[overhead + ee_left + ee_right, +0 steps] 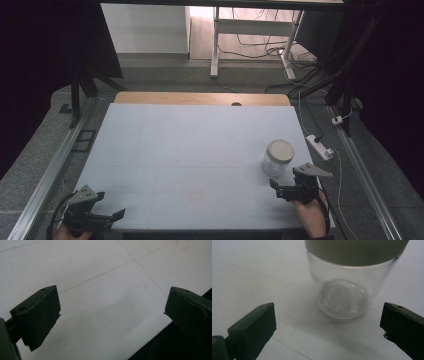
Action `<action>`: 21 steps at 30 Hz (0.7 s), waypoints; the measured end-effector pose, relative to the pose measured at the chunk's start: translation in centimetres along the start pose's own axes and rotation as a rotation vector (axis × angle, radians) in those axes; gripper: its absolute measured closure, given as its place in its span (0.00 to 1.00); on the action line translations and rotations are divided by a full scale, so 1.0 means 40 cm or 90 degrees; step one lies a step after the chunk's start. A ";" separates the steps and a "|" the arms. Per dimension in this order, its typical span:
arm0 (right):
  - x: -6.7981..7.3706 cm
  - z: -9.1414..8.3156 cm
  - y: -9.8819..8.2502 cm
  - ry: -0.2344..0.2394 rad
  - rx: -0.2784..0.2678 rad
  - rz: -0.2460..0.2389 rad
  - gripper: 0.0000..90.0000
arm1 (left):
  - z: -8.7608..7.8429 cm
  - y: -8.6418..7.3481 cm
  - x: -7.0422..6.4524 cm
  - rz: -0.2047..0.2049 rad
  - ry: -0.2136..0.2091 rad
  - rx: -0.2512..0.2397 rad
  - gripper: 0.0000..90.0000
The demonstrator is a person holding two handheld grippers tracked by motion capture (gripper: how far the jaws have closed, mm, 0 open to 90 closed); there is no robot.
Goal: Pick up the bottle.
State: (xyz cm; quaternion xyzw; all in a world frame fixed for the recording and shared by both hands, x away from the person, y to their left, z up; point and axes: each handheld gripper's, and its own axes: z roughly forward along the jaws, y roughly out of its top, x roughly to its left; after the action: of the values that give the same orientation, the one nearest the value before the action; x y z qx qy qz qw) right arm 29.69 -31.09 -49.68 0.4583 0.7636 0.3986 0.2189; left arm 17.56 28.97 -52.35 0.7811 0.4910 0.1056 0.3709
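Pale blue table fills the scene, with grey floor around it. On its right side stands a clear glass jar, upright, long axis vertical, white lid facing up. Just before it, the right gripper points at the jar, jaws wide. Well apart, at the near left corner, the left gripper sits with jaws wide, holding nothing.

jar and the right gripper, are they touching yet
Apart. The right gripper view shows the jar standing ahead of the open right gripper, with bare table between it and both jaws.
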 end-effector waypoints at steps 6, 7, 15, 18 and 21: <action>-0.024 0.019 0.014 0.002 0.003 0.022 0.01 | 0.000 0.000 0.001 -0.002 -0.001 0.000 0.01; -0.024 0.019 0.014 0.002 0.003 0.022 0.01 | 0.000 0.000 0.001 -0.002 -0.001 0.000 0.01; -0.037 0.052 0.030 -0.018 0.005 0.015 0.00 | 0.001 0.000 0.002 -0.004 -0.001 0.001 0.01; -0.038 0.061 0.033 -0.016 0.006 0.018 0.00 | 0.001 0.000 0.002 -0.004 -0.002 0.001 0.01; -0.043 0.070 0.039 -0.013 0.007 0.022 0.00 | 0.001 0.000 0.002 -0.004 -0.002 0.001 0.01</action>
State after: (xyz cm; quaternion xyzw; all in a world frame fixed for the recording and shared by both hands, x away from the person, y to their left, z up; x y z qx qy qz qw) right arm 33.30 -31.03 -50.13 0.4770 0.7553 0.3934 0.2173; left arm 17.63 29.03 -52.38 0.7799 0.4933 0.1028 0.3712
